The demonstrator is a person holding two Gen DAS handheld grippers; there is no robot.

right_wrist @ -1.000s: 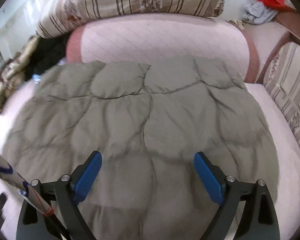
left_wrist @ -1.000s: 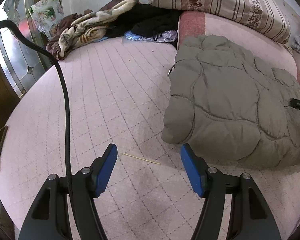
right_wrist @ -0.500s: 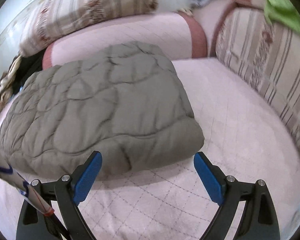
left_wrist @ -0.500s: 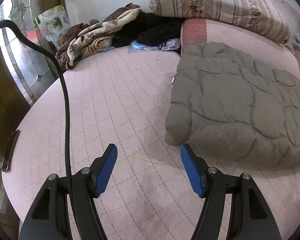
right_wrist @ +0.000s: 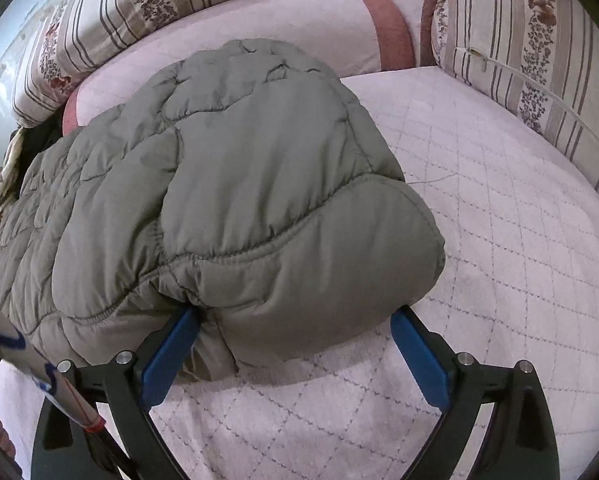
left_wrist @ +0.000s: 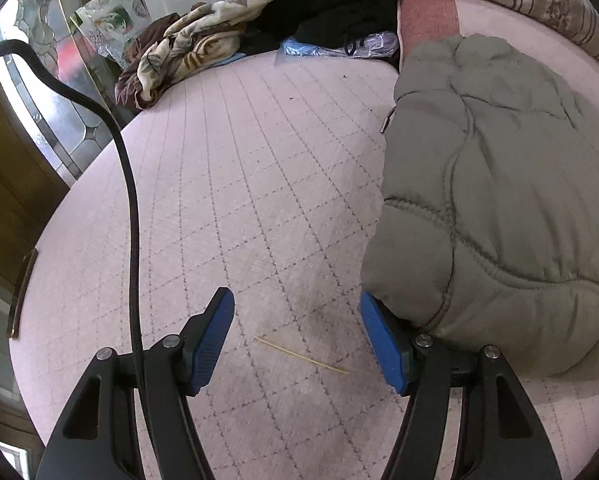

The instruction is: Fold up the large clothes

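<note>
Grey-green quilted fabric fills most of the right wrist view: a puffy padded jacket (right_wrist: 227, 200), folded into a thick bundle, lies on a pale pink quilted bed cover (right_wrist: 499, 260). The right gripper (right_wrist: 295, 354) is spread wide, and the near rounded corner of the bundle sits between its blue pads (right_wrist: 417, 360); the left-hand pad is tucked into a crease of the fabric, while the right-hand pad sits at the bundle's outer edge, and I cannot tell whether it touches. The jaws are not closed on anything. Beyond the jacket, striped floral cushions (right_wrist: 111, 32) line the far edge of the bed.

From the left wrist view, the left gripper (left_wrist: 297, 338) is also wide apart over the bed cover (left_wrist: 239, 180). The jacket (left_wrist: 499, 200) lies ahead and to its right, with its near left corner bulging over the right-hand blue pad (left_wrist: 383, 348); the other pad is well clear of it. A thin pale stick (left_wrist: 299, 354) lies on the cover between the fingers. A black cable (left_wrist: 129, 200) curves up past the left-hand finger. Far ahead to the left, a crumpled patterned blanket (left_wrist: 191, 44) and dark clothes (left_wrist: 331, 8) are heaped at the edge of the bed
</note>
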